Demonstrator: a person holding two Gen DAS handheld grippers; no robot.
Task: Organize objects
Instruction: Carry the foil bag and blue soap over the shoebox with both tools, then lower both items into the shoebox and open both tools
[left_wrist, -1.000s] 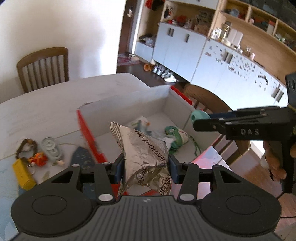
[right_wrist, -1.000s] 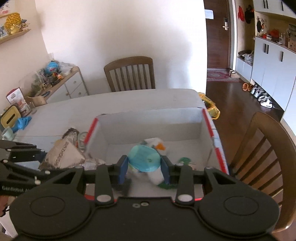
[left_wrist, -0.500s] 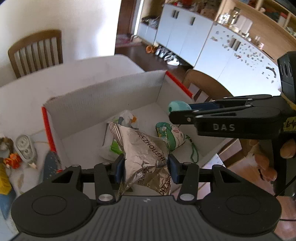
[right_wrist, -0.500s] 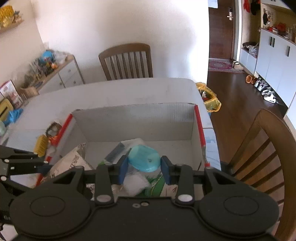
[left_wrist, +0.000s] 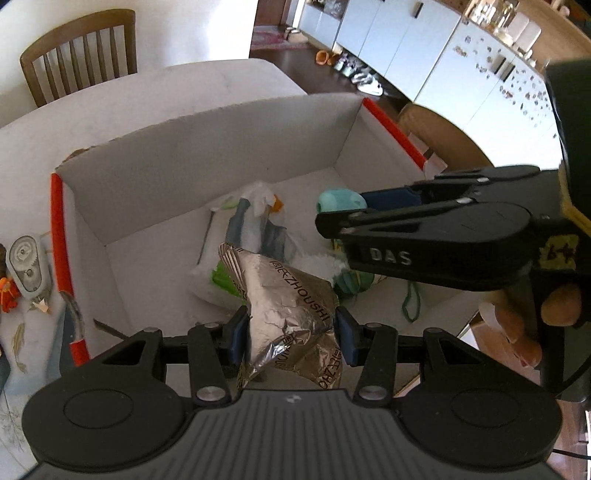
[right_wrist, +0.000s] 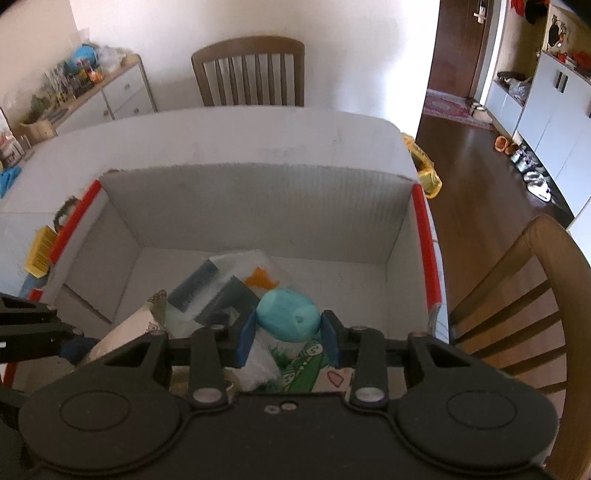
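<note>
A white cardboard box (left_wrist: 207, 155) with red edges sits on the table; it also shows in the right wrist view (right_wrist: 258, 206). My left gripper (left_wrist: 290, 334) is shut on a crumpled silver foil snack bag (left_wrist: 291, 306) and holds it over the box's near side. My right gripper (right_wrist: 288, 336) is shut on a teal oval object (right_wrist: 288, 314), held over the box interior; it shows from the side in the left wrist view (left_wrist: 340, 201). Inside the box lie a clear plastic packet (right_wrist: 229, 280) and a green patterned pouch (right_wrist: 299, 373).
Left of the box on the table lie a grey tape dispenser (left_wrist: 27, 262), a small orange item (left_wrist: 8, 295) and a yellow box (right_wrist: 38, 251). Wooden chairs stand at the far side (right_wrist: 251, 70) and at the right (right_wrist: 524, 295). White cabinets (left_wrist: 424, 62) line the wall.
Both grippers have moved forward and lower over the box with their objects still held. The box now fills more of each view.
</note>
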